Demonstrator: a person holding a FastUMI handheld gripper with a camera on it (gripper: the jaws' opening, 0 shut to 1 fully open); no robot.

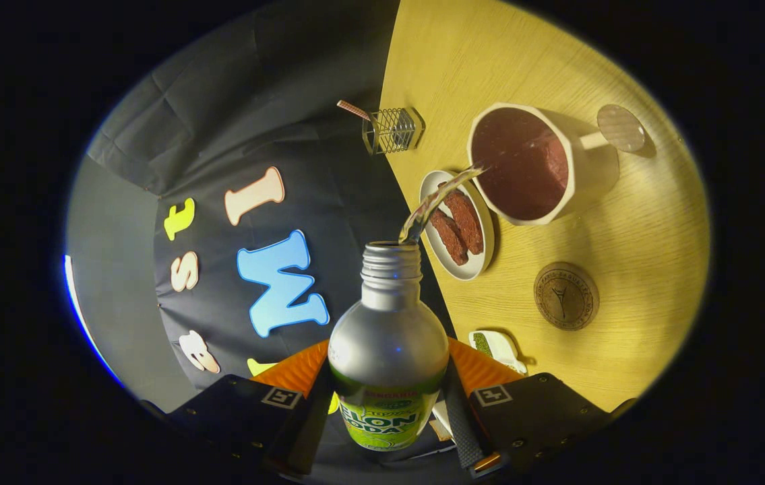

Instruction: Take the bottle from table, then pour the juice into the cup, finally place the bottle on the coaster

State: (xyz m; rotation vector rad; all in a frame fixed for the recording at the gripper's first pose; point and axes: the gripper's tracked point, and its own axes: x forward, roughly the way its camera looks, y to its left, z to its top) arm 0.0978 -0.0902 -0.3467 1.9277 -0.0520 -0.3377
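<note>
Between the two fingers: the bottle [387,350] sits there, silver body with a green label, its open mouth pointing ahead toward the cup.
Gripper: the gripper [387,404] is closed onto the bottle, one finger pressing on each side of the lower body, so the gap equals the width of the bottle.
Bottle tilt: the table appears turned sideways behind the bottle, so the bottle is held tilted over, with no cap on its threaded neck.
Juice: a thin stream of juice [439,199] leaves the bottle mouth and curves beyond it into the cup, passing over the small plate.
Cup: the cup [588,172] is white and many-sided, well beyond the bottle mouth, and already holds dark red liquid.
Plate: a small white oval plate [480,263] with two brown pieces of food lies between the bottle mouth and the cup, just beside the cup.
Coaster: the round brown coaster [566,296] lies on the wooden table [490,60] near the cup, on the side toward the gripper, with nothing on it.
Wire holder: a small wire holder [392,129] stands at the table edge, apart from the cup.
Small dish: a white dish [498,347] with something green lies just ahead of one finger, between the coaster and the bottle.
</note>
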